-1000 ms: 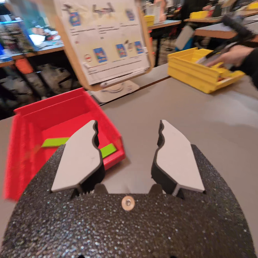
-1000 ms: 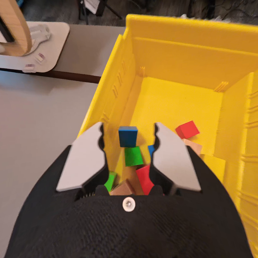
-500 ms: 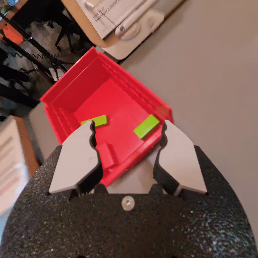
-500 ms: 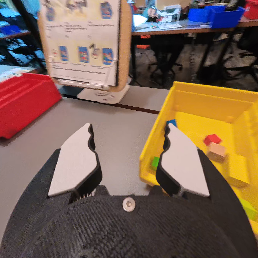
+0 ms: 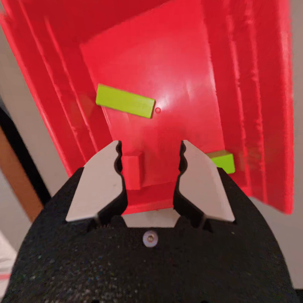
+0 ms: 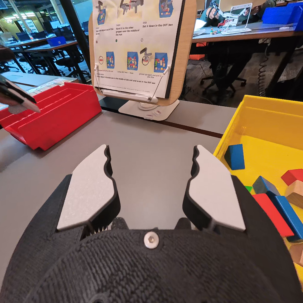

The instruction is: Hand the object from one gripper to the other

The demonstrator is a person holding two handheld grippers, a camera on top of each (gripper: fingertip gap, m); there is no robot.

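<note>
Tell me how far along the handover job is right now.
Nothing is mid-handover. Looks done: two green blocks and a red block lie in the red bin. In hand: nothing; left gripper open above that bin, right gripper open over the table. Left: blocks remaining in the yellow bin.

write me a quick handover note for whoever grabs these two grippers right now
Left gripper: open, holding nothing, over the red bin, with a red block lying between its fingers, not gripped.
Right gripper: open, empty, over the bare grey table between the two bins.
Red bin: the red block and two green blocks on its floor.
Yellow bin: a pile of blue, red and plain wood blocks.
Done: nothing is in either gripper, so no handover is under way.
Left: grip a block, pass it to the other gripper over the table, set it down in the other bin.
</note>
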